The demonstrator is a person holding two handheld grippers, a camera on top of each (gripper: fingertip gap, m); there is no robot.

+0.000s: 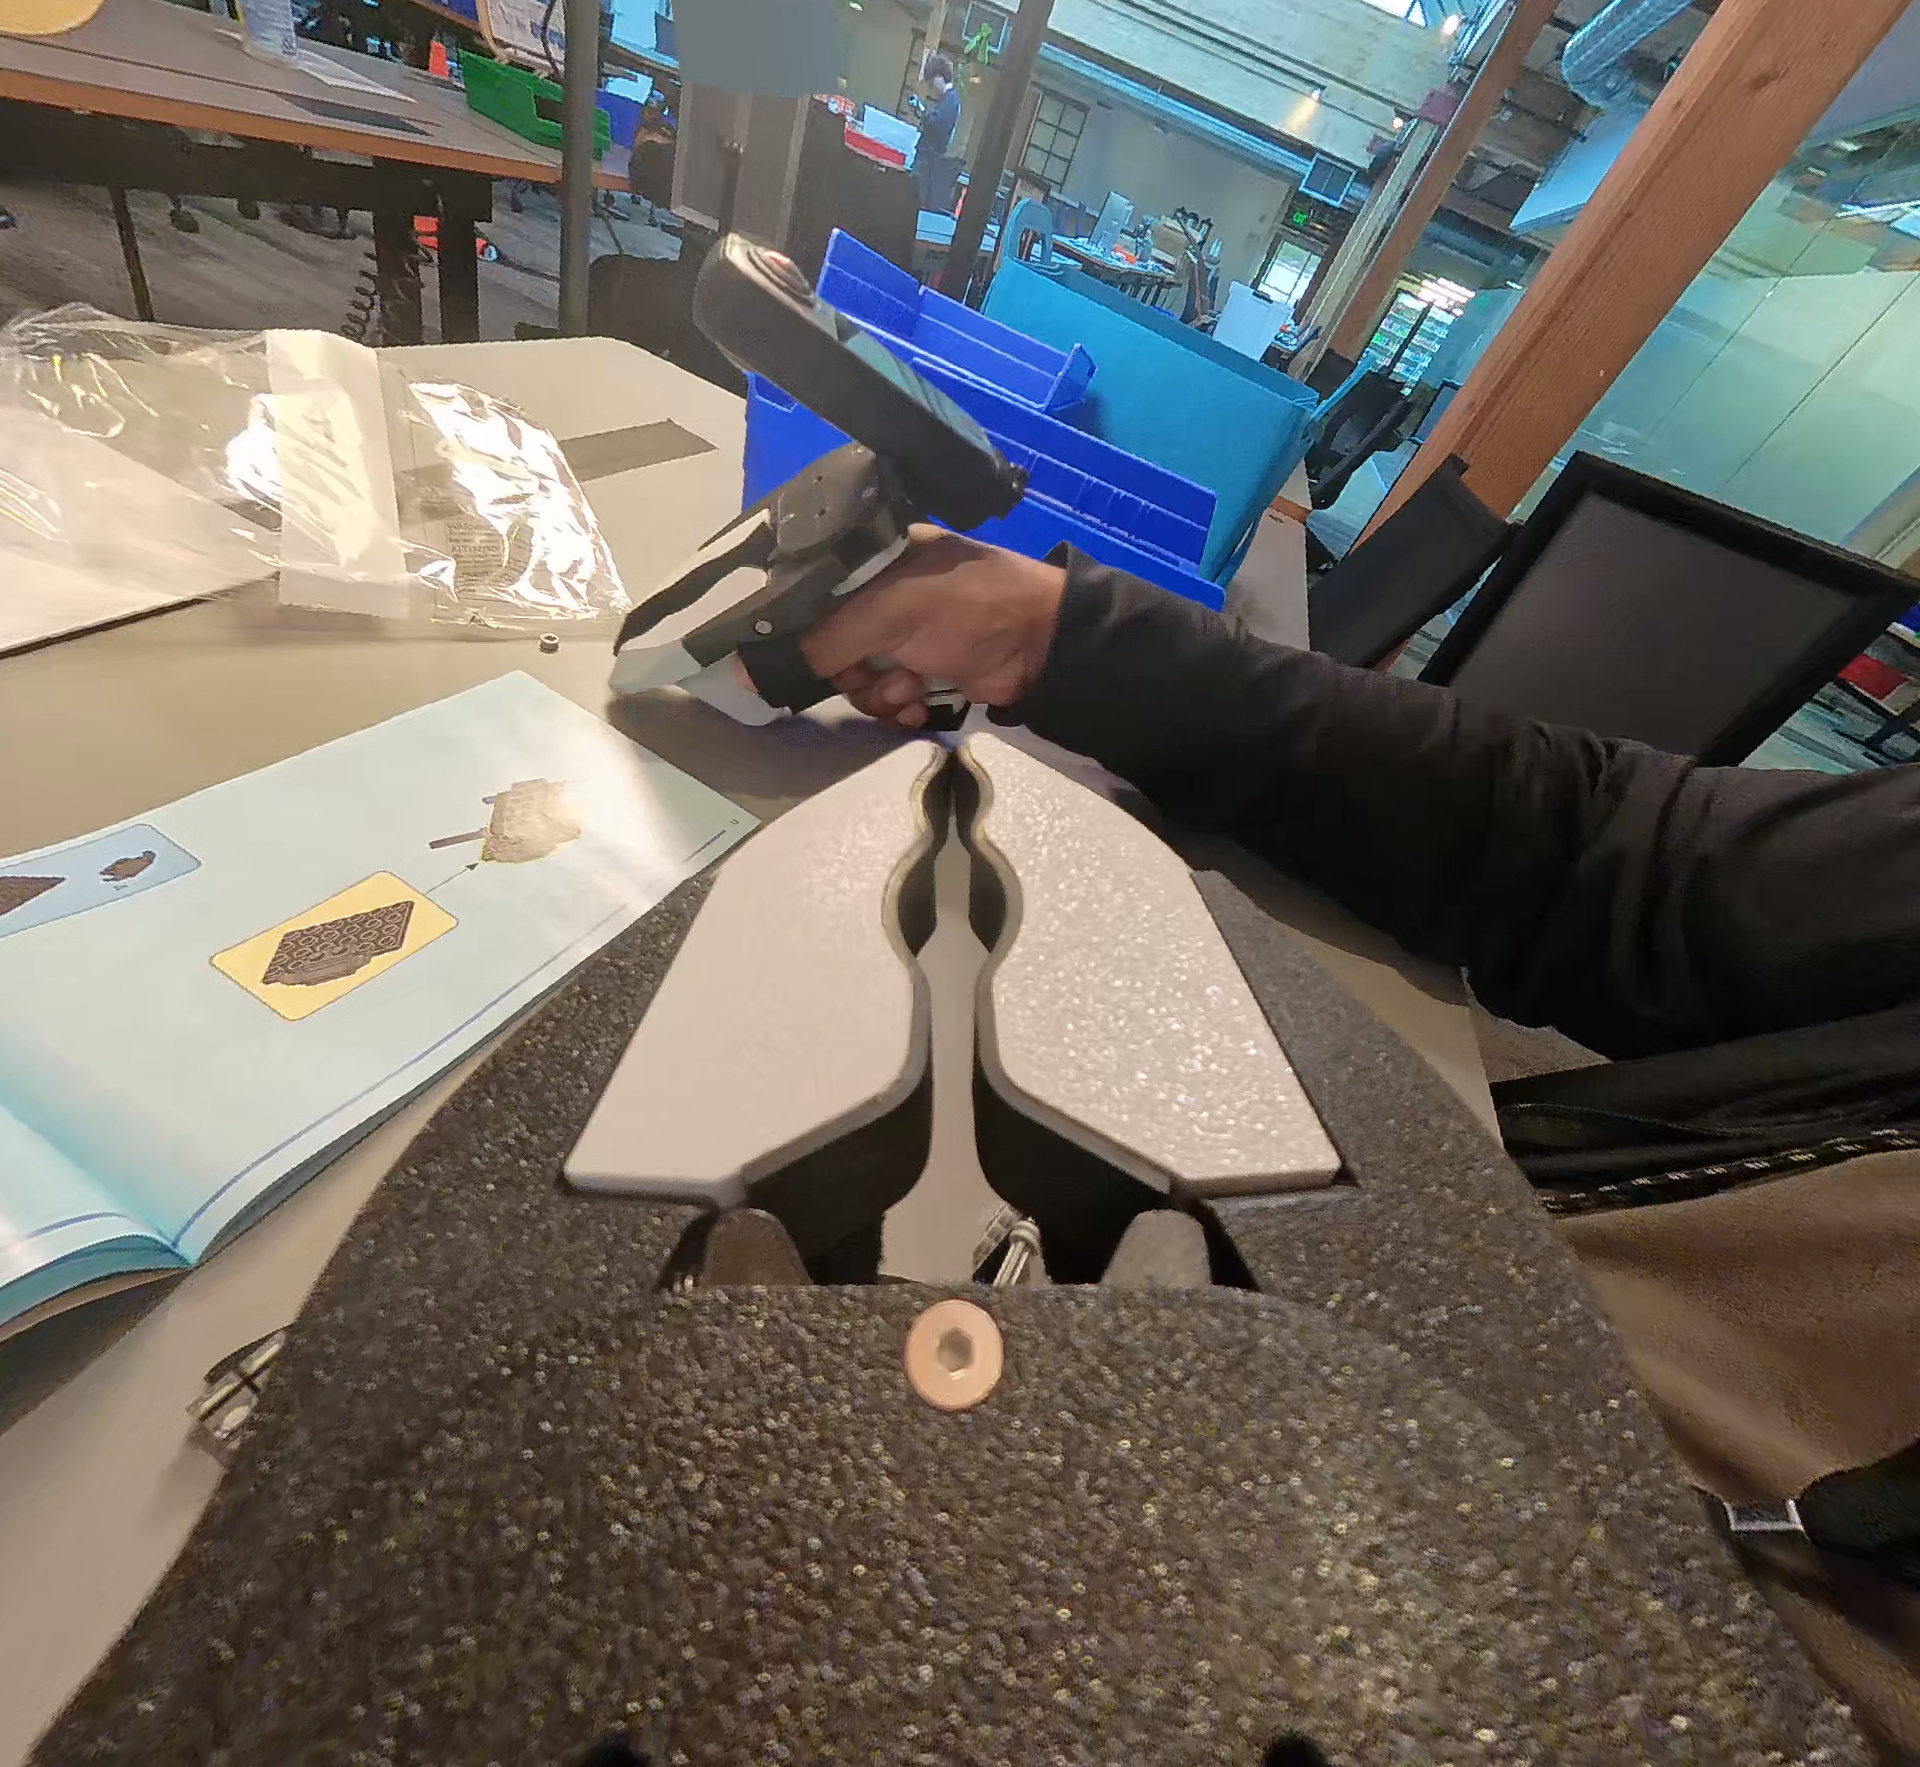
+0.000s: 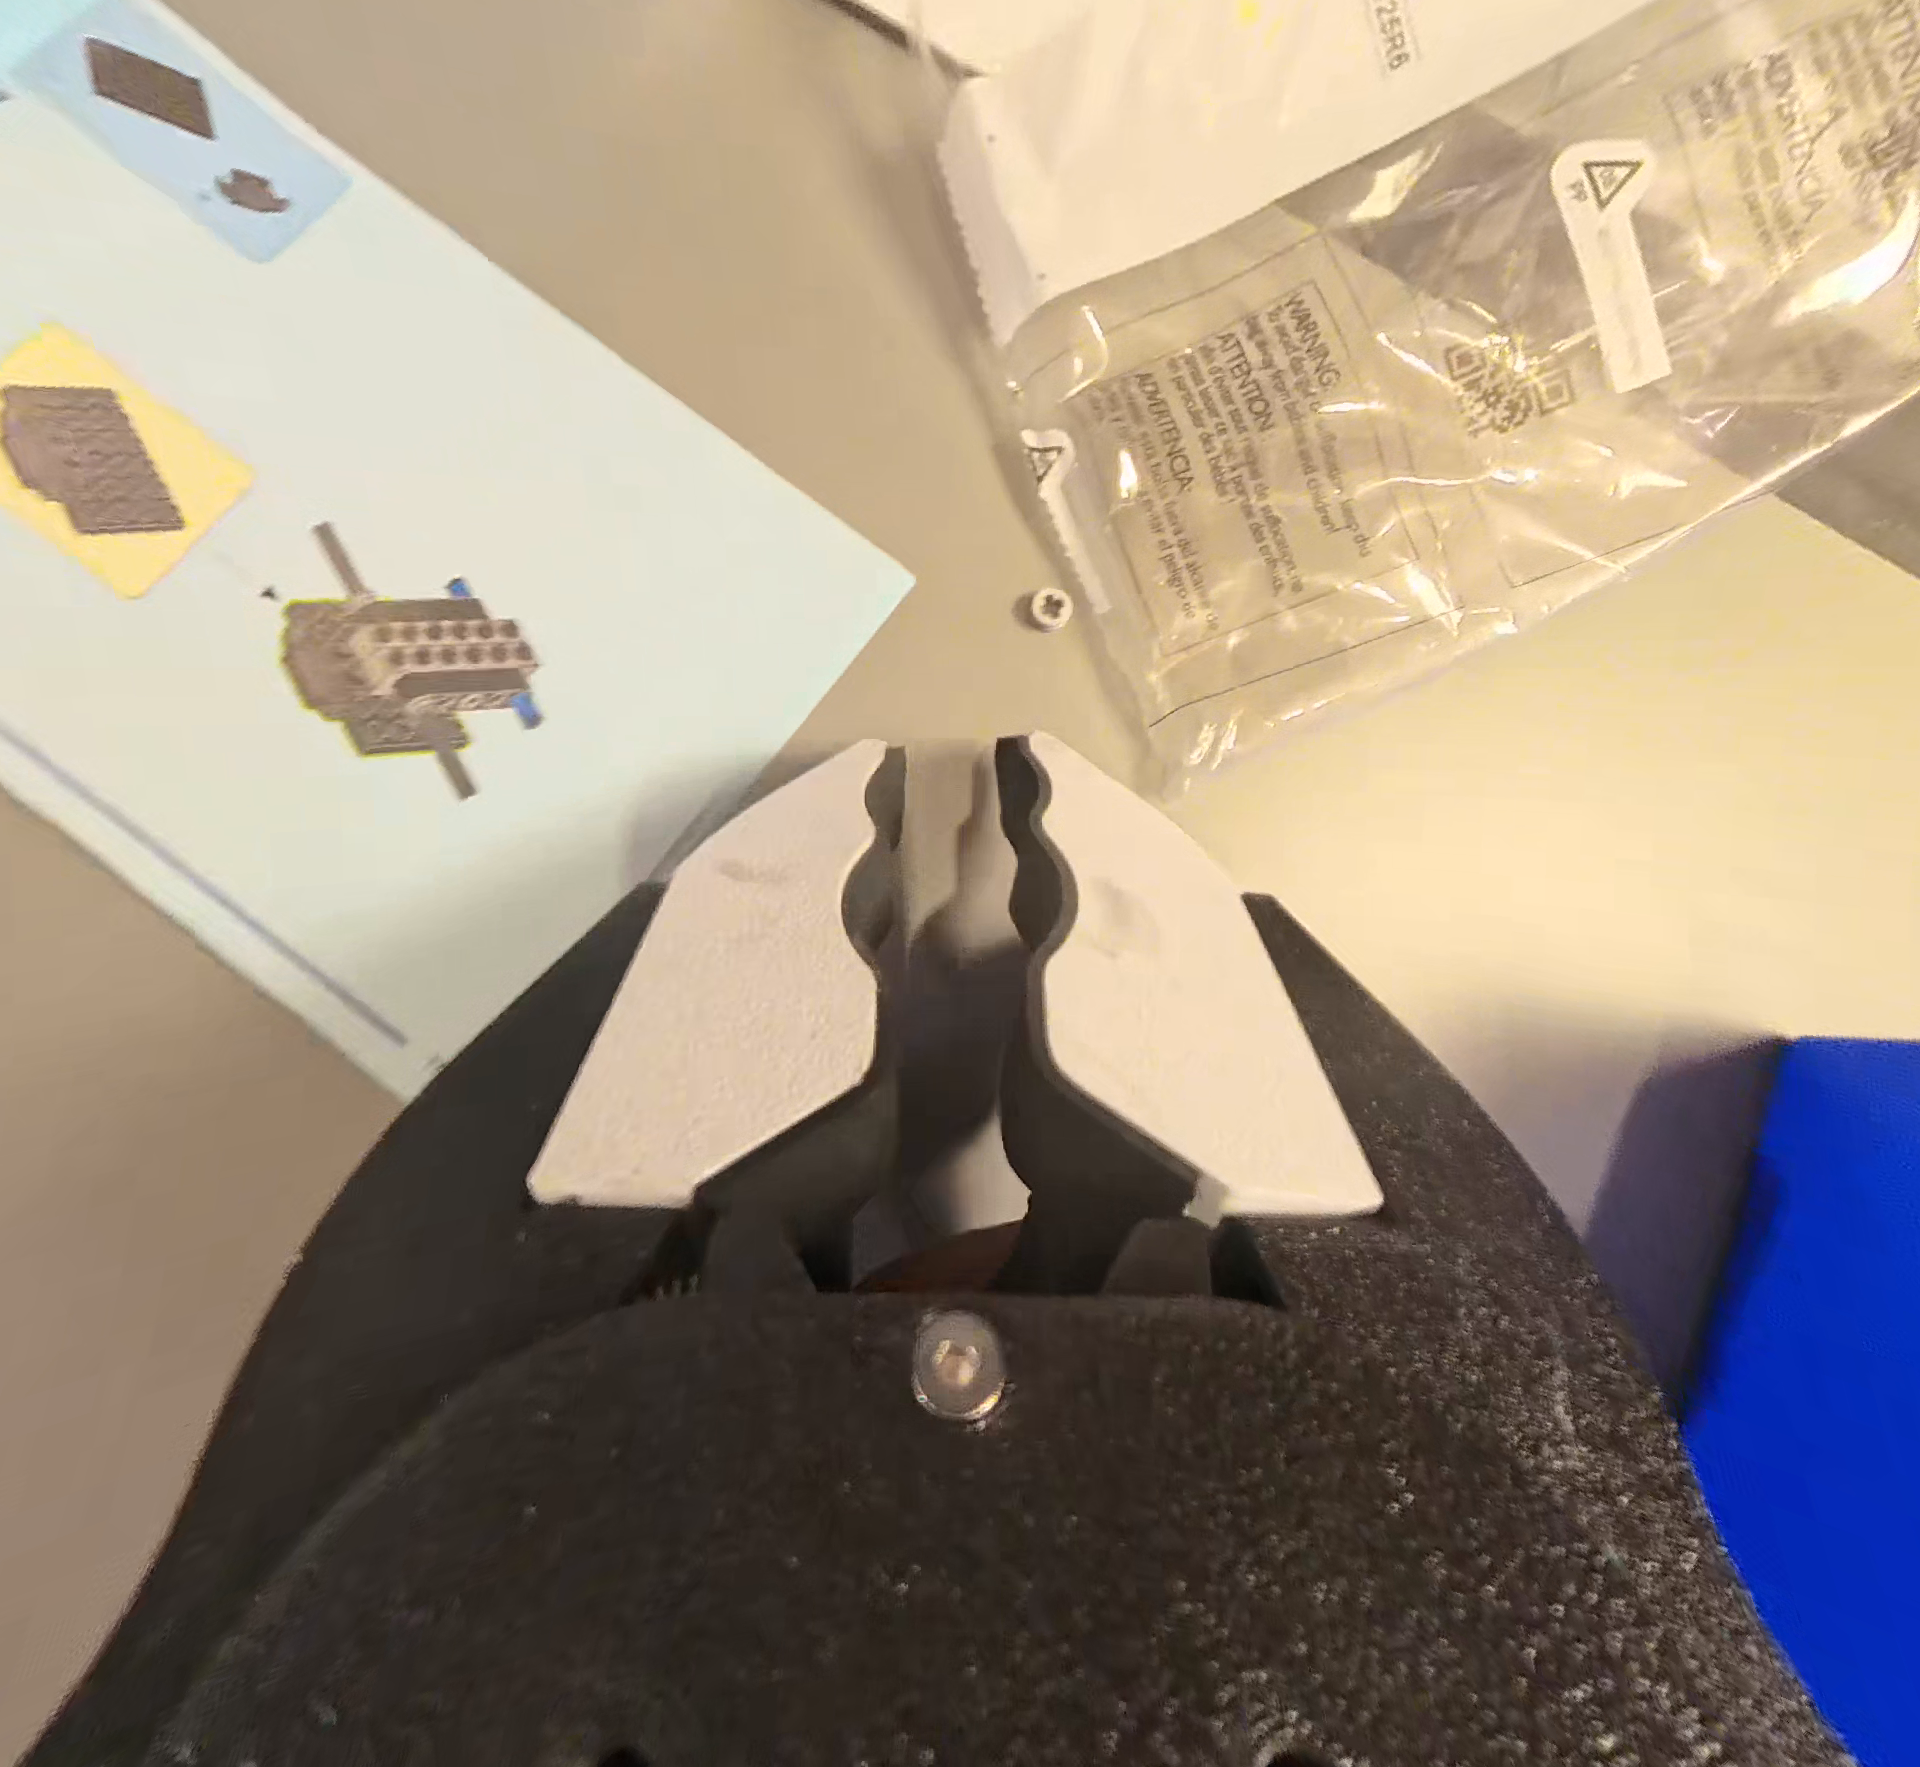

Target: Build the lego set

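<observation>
Currently low over table [image 2: 644,190], right claw [image 2: 951,753] slightly parted, hold unclear, small round grey piece [image 2: 1042,609] just ahead beside clear bag [image 2: 1403,429]; left claw [image 1: 952,753] pinched shut.

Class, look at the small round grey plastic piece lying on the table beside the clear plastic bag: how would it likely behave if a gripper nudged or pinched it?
The small round grey plastic piece looks rigid and probably very light. Lying flat, it would likely slide when nudged; tipped on edge, it may roll. Being tiny against the right gripper, it could slip out of a pinch.
</observation>
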